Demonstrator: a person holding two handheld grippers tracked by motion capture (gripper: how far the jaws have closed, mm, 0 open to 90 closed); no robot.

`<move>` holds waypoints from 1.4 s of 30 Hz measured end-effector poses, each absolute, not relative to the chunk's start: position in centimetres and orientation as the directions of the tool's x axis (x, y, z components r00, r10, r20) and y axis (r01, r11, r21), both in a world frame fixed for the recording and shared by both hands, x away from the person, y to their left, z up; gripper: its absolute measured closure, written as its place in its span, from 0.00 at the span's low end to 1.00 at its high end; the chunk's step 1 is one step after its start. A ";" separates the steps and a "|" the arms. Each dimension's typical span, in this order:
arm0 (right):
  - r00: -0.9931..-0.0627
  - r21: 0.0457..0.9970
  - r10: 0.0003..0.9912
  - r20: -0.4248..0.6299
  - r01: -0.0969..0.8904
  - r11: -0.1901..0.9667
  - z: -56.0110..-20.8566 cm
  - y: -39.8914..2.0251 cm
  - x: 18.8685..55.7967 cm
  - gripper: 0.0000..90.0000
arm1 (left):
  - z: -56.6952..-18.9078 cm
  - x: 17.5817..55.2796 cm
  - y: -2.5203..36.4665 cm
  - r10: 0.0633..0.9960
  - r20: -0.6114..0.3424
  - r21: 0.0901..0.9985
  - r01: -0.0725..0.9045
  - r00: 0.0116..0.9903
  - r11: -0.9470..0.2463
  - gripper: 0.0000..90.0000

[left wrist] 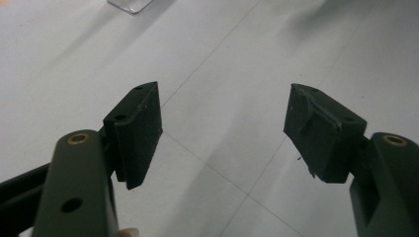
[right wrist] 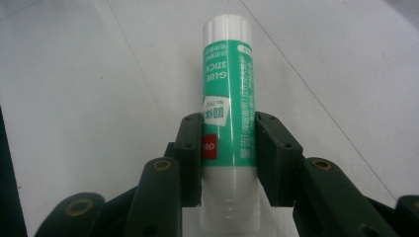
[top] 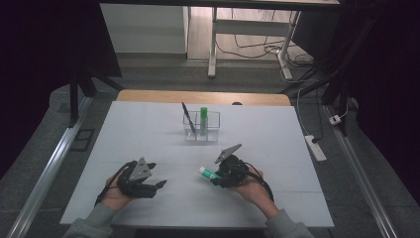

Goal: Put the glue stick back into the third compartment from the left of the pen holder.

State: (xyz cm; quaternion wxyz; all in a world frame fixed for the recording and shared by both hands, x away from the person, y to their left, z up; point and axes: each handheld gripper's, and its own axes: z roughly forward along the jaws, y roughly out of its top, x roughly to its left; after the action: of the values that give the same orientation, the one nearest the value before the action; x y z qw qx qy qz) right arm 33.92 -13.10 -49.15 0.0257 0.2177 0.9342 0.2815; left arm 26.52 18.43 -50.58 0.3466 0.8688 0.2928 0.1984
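1. In the right gripper view, the right gripper (right wrist: pixel 228 155) is clamped on a green-and-white glue stick (right wrist: pixel 229 98), its jaws pressing the labelled barrel from both sides, the white cap pointing away from the camera.
2. The high view shows the same glue stick (top: pixel 208 173) poking out to the left of the right gripper (top: pixel 216 177), just above the white table (top: pixel 277 148), near the front edge.
3. The left gripper view shows the left gripper (left wrist: pixel 222 133) released, jaws spread wide with bare tabletop between them; in the high view the left gripper (top: pixel 157 185) sits at the front left, well apart from the right one.
4. The high view alone takes in a clear organizer (top: pixel 202 127) at the table's middle, holding a second green glue stick (top: pixel 203 119) upright and a dark pen (top: pixel 186 118) leaning left.
5. The tabletop is white with faint seam lines; beyond it are a grey floor, a power strip (top: pixel 315 148), cables and another table's legs.
6. The label reads "GLUE STICK", with further print too small to read.
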 end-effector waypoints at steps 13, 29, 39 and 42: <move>-0.925 0.542 0.374 0.074 0.352 0.763 -49.5 -12.2 33.7 0.72 | -50.4 26.5 16.9 0.605 0.150 0.689 0.357 0.782 -0.631 0.32; -0.939 0.535 0.330 0.091 0.326 0.779 -49.7 -10.6 33.7 0.72 | -49.8 26.9 13.3 0.535 0.210 0.670 0.278 0.818 -0.688 0.32; -0.945 0.526 0.310 0.105 0.317 0.789 -49.6 -9.5 33.6 0.72 | -50.1 27.6 11.7 0.490 0.220 0.652 0.247 0.843 -0.717 0.30; -0.945 0.526 0.310 0.108 0.319 0.789 -49.7 -9.4 33.6 0.72 | -50.2 28.0 11.2 0.472 0.232 0.637 0.234 0.851 -0.734 0.31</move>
State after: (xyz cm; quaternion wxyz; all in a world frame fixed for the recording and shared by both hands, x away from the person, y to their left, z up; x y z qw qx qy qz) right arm 33.63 -9.45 -49.66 -0.0078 0.1662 0.9457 0.2792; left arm 27.96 11.24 -50.21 0.3088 0.9111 0.1935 0.1927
